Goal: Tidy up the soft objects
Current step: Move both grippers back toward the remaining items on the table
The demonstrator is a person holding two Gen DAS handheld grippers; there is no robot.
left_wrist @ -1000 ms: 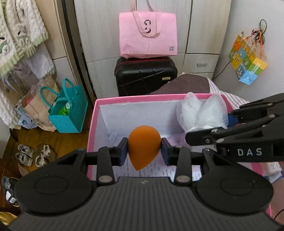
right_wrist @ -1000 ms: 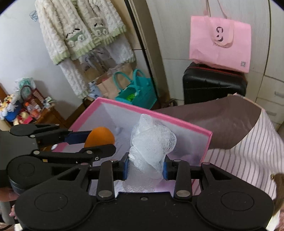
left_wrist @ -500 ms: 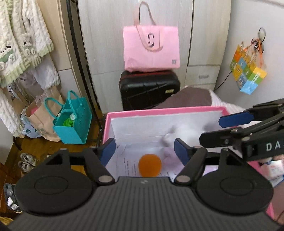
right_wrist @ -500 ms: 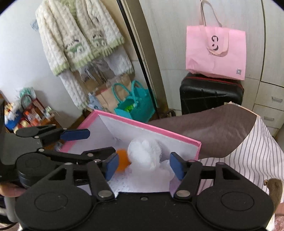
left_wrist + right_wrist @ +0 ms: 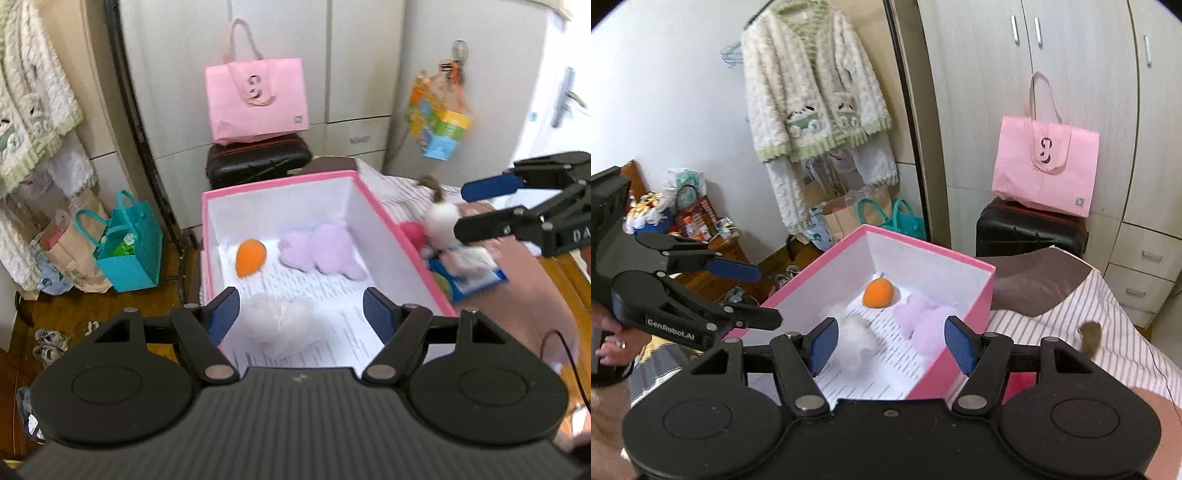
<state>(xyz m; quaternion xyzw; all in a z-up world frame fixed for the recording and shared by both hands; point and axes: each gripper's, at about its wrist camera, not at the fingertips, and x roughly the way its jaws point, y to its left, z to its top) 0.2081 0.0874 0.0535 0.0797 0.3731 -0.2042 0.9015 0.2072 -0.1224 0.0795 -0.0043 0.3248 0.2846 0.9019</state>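
A pink box [image 5: 402, 236] sits on a striped bed [image 5: 1108, 317], holding an orange sponge [image 5: 250, 257], purple puff [image 5: 321, 252] and white mesh ball [image 5: 280, 321]. Both grippers' [image 5: 300, 310] [image 5: 890, 341] jaws are apart, empty. Wardrobe [image 5: 1071, 55] far behind.

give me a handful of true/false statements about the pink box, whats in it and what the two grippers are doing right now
1. The orange sponge lies inside the pink box. True.
2. The left gripper is clamped on the orange sponge. False: its jaws are spread wide and hold nothing.
3. The white mesh puff lies in the box, nearer the cameras than the sponge. True.
4. The right gripper is shut on the mesh puff. False: it is open and empty.
5. The lilac plush sits on the striped bedding outside the box. False: it lies in the box, beside the sponge.
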